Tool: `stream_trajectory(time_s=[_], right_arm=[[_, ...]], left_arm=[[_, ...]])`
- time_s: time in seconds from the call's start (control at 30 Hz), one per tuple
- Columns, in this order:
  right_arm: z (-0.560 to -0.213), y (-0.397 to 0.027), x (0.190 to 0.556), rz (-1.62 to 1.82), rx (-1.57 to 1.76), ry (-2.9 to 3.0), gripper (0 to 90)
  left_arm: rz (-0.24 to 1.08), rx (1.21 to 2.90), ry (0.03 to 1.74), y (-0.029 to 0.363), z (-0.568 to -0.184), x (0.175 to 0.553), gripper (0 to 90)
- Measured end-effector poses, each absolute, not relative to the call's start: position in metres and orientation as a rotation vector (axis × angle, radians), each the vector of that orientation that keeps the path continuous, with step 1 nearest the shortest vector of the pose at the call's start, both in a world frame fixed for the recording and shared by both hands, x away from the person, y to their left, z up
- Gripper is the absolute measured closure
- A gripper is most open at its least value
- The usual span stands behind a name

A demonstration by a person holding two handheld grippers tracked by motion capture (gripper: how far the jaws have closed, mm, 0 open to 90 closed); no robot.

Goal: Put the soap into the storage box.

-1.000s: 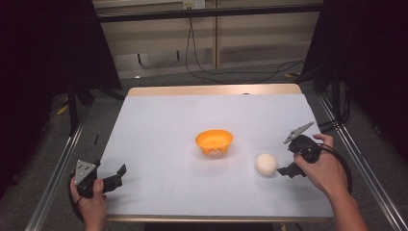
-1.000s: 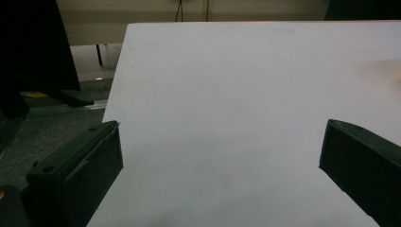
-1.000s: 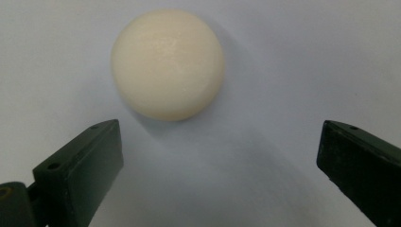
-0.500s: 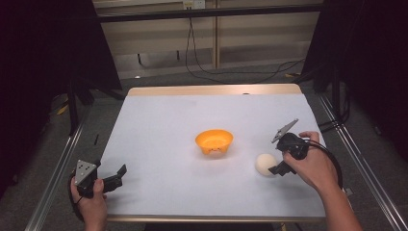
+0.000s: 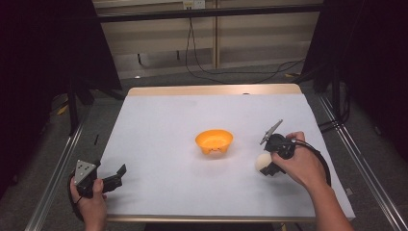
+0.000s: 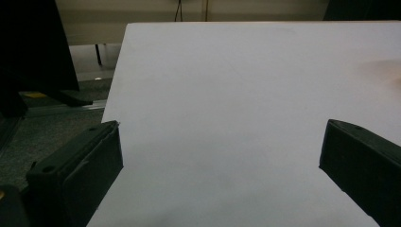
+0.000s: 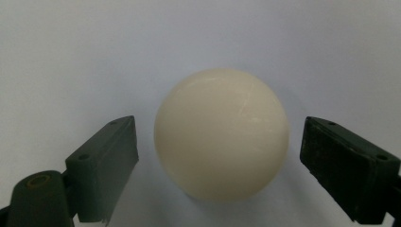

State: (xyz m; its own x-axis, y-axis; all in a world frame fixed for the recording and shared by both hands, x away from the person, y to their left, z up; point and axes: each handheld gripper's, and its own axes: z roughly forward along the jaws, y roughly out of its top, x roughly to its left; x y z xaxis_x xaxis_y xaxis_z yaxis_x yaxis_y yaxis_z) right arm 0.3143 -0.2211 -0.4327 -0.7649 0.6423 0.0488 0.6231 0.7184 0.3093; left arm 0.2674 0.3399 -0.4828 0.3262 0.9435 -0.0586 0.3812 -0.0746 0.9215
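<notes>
The cream ball [image 5: 263,162] lay on the white bench [image 5: 159,125], toward its near right part and to the right of the orange bowl [image 5: 214,141], which sat upright near the middle, apart from the ball. The right tool [image 5: 266,165] was at the ball, held in the person's right hand [image 5: 298,166], with its grey plate tilted up on the far side. In the right gripper view the ball [image 7: 221,133] sat between the two black jaws of the right tool [image 7: 220,156]; the jaws had just been closing, yet a strip of bench showed on each side between pad and ball, so the tool was released and gripped nothing, and the ball rested on the bench. The left tool [image 5: 114,177] stayed at the near left corner of the bench in the person's left hand [image 5: 89,202], well apart from bowl and ball. In the left gripper view the left tool [image 6: 220,156] had its jaws spread wide, released, with bare bench between them.
</notes>
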Motion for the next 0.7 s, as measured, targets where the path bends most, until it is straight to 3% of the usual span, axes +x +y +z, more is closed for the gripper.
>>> stream_trajectory(time_s=[0.37,0.7], right_arm=[[-0.443,-0.214,0.323,0.438,1.085,2.869,22.0],[-0.444,-0.213,0.324,0.427,1.092,2.877,23.2]], left_arm=[[0.744,1.64,1.219,0.34,-0.483,0.267,0.0],[0.739,1.634,1.22,0.341,-0.483,0.267,0.0]])
